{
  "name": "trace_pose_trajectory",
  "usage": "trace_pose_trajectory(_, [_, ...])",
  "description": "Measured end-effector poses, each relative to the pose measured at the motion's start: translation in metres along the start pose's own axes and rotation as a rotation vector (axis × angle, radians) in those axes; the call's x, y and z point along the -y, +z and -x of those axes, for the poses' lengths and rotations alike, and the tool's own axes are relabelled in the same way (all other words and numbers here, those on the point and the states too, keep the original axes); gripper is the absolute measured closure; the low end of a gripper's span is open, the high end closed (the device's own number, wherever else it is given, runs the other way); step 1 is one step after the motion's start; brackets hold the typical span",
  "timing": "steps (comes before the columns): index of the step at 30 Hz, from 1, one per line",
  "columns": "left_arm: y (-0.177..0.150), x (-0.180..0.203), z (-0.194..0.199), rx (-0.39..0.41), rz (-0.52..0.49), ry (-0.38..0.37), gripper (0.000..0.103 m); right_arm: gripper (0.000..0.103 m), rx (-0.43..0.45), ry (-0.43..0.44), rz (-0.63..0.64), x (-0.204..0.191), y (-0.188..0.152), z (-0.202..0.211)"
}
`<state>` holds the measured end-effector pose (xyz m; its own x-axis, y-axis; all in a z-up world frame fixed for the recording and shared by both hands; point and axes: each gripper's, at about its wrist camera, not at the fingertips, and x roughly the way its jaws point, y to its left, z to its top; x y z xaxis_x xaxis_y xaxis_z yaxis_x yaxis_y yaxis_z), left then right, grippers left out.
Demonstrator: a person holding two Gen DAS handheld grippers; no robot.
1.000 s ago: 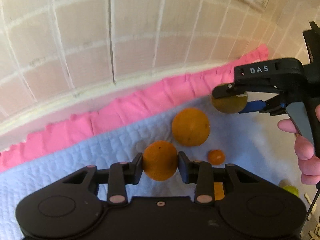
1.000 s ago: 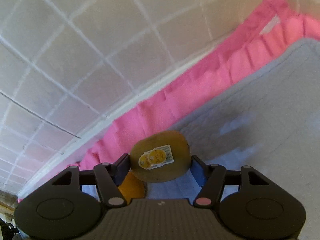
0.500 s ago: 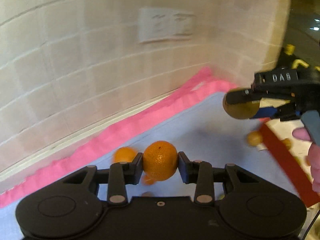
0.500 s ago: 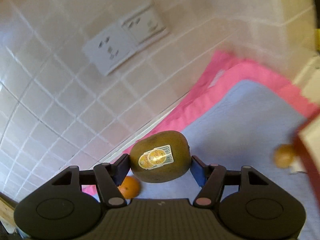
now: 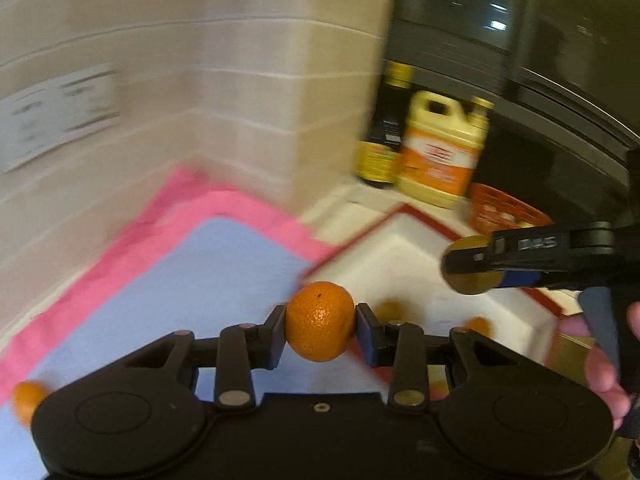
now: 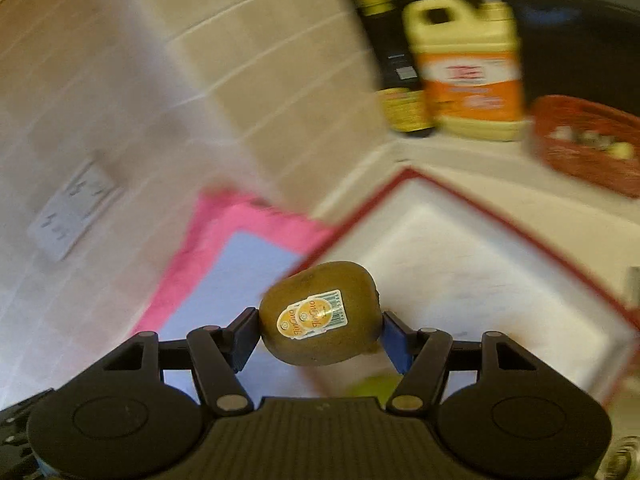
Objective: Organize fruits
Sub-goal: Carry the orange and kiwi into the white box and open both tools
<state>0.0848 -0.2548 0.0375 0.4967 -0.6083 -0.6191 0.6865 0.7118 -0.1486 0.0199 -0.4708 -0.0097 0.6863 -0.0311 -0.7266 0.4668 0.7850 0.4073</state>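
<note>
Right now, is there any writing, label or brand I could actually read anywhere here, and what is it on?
Nothing reads clearly.
Kiwi sticker: printing and a barcode, letters too blurred.
Right hand-held gripper: pale raised lettering on its arm, smeared by motion.
Yellow jug: red mark on an orange label, unreadable.
Dark bottle: label too blurred.
Wall plate: grey marks only.
Mandarin in the left hand-held gripper: no text.

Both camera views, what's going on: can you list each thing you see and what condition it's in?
left gripper: shut on the mandarin
mandarin: held off the surface, whole
right gripper: shut on the kiwi
kiwi: held aloft, sticker facing the camera
red-edged white tray: lying flat, some small fruits inside
yellow jug: upright, capped
dark bottle: upright
red basket: holds small items, blurred
</note>
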Motion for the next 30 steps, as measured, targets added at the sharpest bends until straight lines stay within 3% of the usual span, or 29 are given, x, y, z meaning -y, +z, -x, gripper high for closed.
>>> trace_pose_trajectory(5, [0.013,0.060,-0.037,-0.036,-0.081,-0.111,0.059,0.036,0.004,-0.071,0.000,0.045,0.013,0.000])
trace_pose_trajectory(9, [0.012,0.083,-0.067,-0.076,-0.117,-0.099,0.059,0.036,0.002,-0.074,0.002,0.065,0.027,-0.015])
trace_pose_trajectory(15, [0.010,0.105,-0.104,-0.139,-0.147,-0.136,0.059,0.036,-0.055,-0.028,0.039,0.067,0.045,-0.056])
trace_pose_trajectory(21, [0.002,0.119,-0.151,-0.214,-0.197,-0.112,0.059,0.036,-0.133,0.010,0.041,0.068,0.049,-0.102])
trace_pose_trajectory(30, [-0.006,0.120,-0.183,-0.274,-0.198,-0.112,0.059,0.036,-0.132,-0.050,0.199,0.047,0.043,-0.128])
